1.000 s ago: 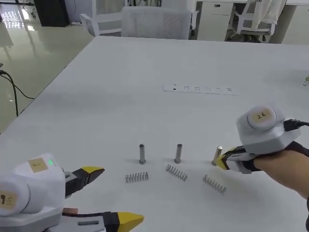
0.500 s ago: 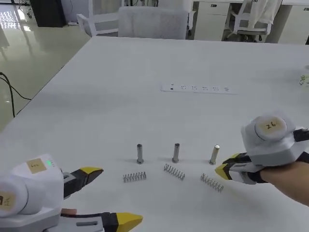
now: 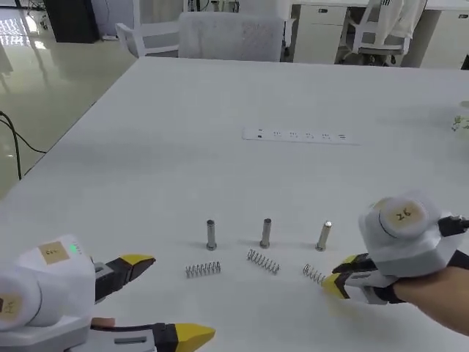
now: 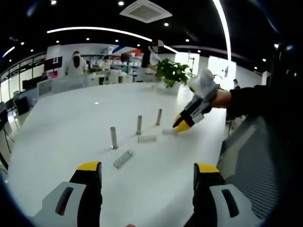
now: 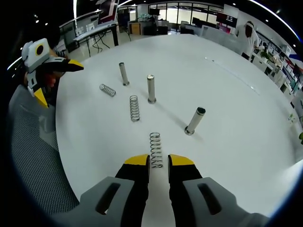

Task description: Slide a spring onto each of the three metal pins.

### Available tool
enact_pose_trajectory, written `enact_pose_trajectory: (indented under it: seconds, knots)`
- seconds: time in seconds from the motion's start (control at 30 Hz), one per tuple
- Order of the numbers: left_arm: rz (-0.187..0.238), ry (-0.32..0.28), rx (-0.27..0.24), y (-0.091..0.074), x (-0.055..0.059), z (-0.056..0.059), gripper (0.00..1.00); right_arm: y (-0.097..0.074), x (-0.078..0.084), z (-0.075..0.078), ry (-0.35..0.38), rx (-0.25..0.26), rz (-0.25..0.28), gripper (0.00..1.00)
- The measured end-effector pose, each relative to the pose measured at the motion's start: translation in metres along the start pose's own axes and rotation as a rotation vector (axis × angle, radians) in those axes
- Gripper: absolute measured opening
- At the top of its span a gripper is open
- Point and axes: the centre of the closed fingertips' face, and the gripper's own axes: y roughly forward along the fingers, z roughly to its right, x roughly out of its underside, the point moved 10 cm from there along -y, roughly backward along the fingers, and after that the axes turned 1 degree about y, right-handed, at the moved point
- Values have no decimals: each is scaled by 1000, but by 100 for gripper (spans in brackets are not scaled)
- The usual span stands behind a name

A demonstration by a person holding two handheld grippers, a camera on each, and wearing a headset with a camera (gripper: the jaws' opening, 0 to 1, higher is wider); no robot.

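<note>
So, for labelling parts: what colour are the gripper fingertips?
Yellow fingertips, clearest in the right gripper view.

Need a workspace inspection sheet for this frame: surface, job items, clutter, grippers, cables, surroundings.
Surface: white table, flat, clean.
Job's things: left pin, middle pin and right pin stand upright in a row. The left spring, middle spring and right spring lie in front, none on a pin.
Clutter: power strip flat mid-table.
Grippers: left gripper open, empty. The right gripper has its jaws narrowly apart at the right spring's near end.
Cables: black cable on the floor, left of the table.
Surroundings: grey chair at the far edge.
</note>
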Motion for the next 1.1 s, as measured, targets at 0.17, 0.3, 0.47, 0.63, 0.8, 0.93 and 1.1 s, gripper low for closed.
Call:
enact_pose_trajectory:
  seconds: [0.17, 0.3, 0.47, 0.63, 0.8, 0.93, 1.1]
  knots:
    - [-3, -1, 2, 0, 0, 0, 75, 4, 3, -3, -13, -11, -18, 12]
    - [-4, -1, 3, 0, 0, 0, 75, 4, 5, -3, -20, -13, -28, 12]
    - [-7, -1, 6, 0, 1, 0, 75, 6, 8, -2, -18, -15, -42, 11]
    - [-9, -1, 10, 0, 1, 1, 75, 6, 8, -2, -30, -13, -39, 9]
    - [-9, 0, 12, 1, 1, 2, 75, 6, 7, -3, -55, -8, -41, 8]
    - [-6, 3, 13, 1, 1, 2, 75, 5, 8, -3, -40, -6, -40, 8]
    - [5, 0, 12, 0, 0, 1, 75, -2, 4, 0, -8, 5, -6, 7]
